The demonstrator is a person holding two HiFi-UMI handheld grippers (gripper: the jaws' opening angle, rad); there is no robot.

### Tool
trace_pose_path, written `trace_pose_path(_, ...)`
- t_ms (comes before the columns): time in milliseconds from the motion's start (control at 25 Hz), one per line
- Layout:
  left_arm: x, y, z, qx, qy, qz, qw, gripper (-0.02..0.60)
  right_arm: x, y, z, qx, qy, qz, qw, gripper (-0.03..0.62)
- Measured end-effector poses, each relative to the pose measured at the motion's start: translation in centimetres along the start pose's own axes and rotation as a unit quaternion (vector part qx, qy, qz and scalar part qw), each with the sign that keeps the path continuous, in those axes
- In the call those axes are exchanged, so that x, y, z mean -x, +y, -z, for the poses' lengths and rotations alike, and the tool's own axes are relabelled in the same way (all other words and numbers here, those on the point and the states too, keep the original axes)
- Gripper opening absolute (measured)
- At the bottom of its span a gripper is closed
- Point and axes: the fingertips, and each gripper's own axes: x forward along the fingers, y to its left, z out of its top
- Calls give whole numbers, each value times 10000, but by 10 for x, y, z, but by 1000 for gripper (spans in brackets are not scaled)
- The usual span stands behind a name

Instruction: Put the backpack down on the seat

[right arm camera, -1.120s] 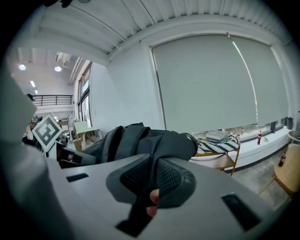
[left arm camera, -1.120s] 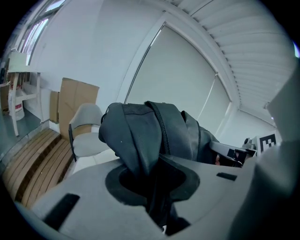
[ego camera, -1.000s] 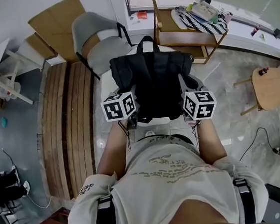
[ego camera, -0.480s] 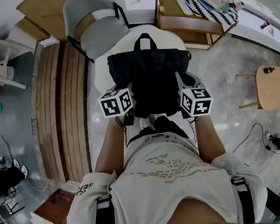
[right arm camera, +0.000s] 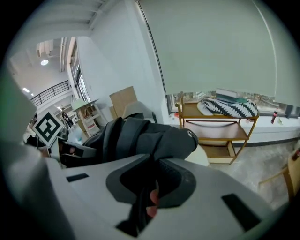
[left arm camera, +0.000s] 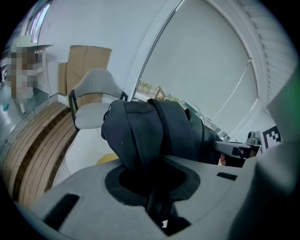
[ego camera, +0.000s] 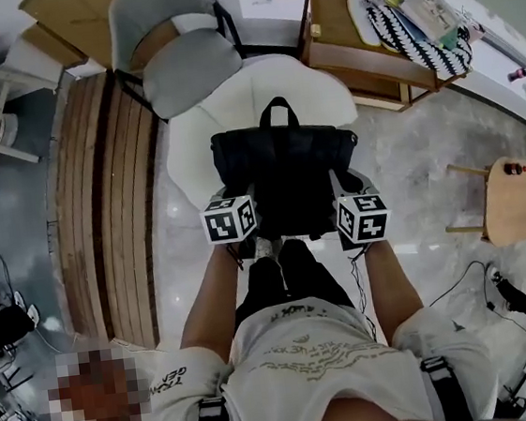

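A black backpack hangs over the front half of a white round seat, its top handle pointing away from me. My left gripper is shut on dark fabric at the pack's near left side. My right gripper is shut on a dark strap at its near right side. In the left gripper view the pack bulges up out of the jaws, with the seat below it. Whether the pack's bottom touches the seat, I cannot tell.
A grey chair stands just behind the white seat. To the left lies a slatted wooden bench. A wooden shelf unit with a striped cloth is at the back right. A small round wooden table stands on the right.
The backpack and both grippers have sunk toward the white seat, and more of the seat's rim now shows round the pack. Both grips are unchanged.
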Motion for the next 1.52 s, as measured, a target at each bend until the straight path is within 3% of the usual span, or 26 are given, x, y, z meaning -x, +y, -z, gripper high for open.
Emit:
trace_pose_path(360,-98,44,38,11,472,-264,9985,77,-101,-44,54,-115,581,49,9982,43)
trace_pose_path(480,-127,62,53,-181,559,-355,9976,77,-130,-52,72,-70,746,60,9972,43)
trace_pose_path(760,-187,99,80,-236,834,-362,9956,78,-191,-72,116,-28,1127,74,9936,43)
trace_pose_path(1000,-236,122,109,-538,1157,-502,9906,80,-233,-92,154,8,1383,118,9903,43)
trace_pose_path(1240,-273,138,139,-396,1488,-415,9872,92,-260,-109,188,0,1581,317,9869,43)
trace_pose_path(1520,-295,147,159,-417,1568,-331,9862,105,-279,-120,208,1,1537,253,9878,43)
